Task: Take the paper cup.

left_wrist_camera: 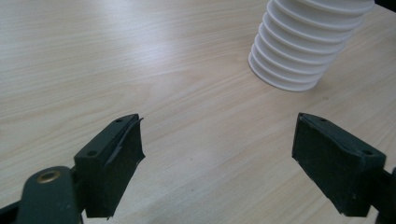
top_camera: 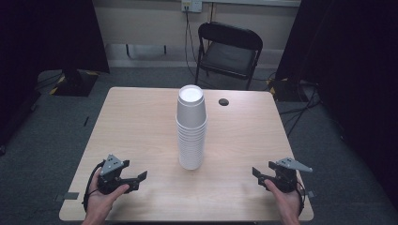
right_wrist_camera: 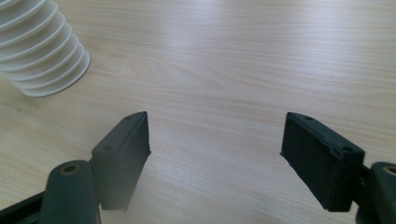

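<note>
A tall stack of white foam cups (top_camera: 191, 129) stands upright near the middle of the light wood table (top_camera: 141, 126). The high view takes in a black folding chair (top_camera: 228, 51) beyond the far edge, a wall outlet (top_camera: 191, 5) with cables, and a small dark round mark (top_camera: 224, 101) on the tabletop. The left gripper (top_camera: 137, 179) and right gripper (top_camera: 261, 173) rest near the near corners, well apart from the stack, each with jaws spread wide over bare wood. The gripper views bring out the ribbed rims at the stack's base. No writing is legible.
</note>
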